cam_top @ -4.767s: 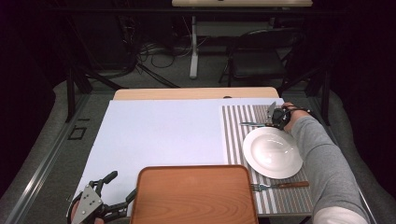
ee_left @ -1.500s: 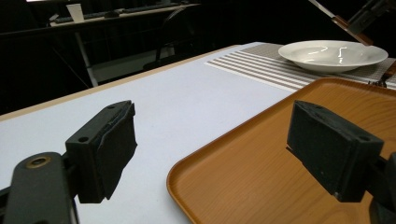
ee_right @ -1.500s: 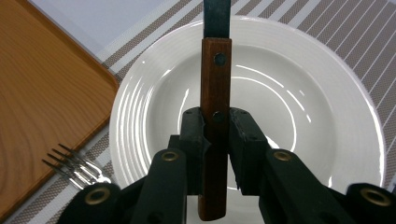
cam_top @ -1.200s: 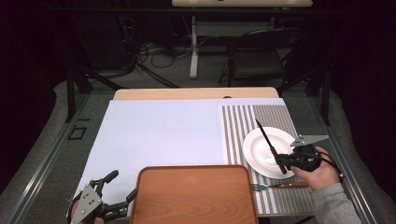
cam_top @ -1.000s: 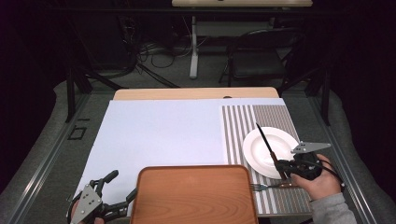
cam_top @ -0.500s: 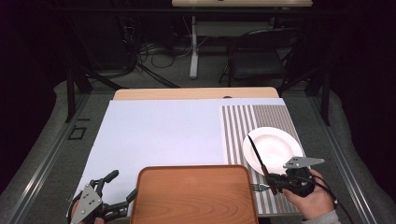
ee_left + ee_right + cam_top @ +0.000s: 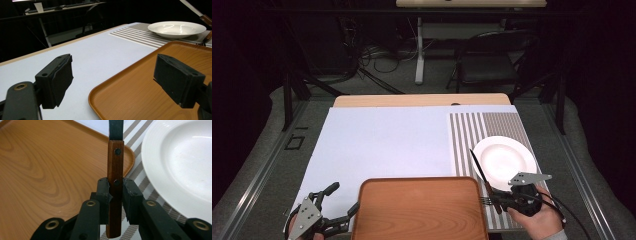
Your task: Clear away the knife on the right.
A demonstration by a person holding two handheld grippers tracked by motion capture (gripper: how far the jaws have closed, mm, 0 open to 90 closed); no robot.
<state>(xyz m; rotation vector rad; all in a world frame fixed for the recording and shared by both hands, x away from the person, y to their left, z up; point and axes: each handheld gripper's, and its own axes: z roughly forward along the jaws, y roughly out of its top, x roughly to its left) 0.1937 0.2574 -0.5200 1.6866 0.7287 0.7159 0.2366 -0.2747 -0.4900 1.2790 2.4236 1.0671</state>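
Both right jaws clamp the knife handle.

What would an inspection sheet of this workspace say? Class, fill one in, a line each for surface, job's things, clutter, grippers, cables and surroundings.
Surface: pale table with a striped mat at its right.
Job's things: knife with a wooden handle, held blade-up between tray and plate; fork lying on the mat by the tray's right edge.
Clutter: nothing seen.
Grippers: right gripper shut on the knife handle; left gripper open, one jaw over the tray's corner, holding nothing.
Cables: one trails from the right gripper; more lie on the floor behind the table.
Surroundings: dark room, chair behind the table.
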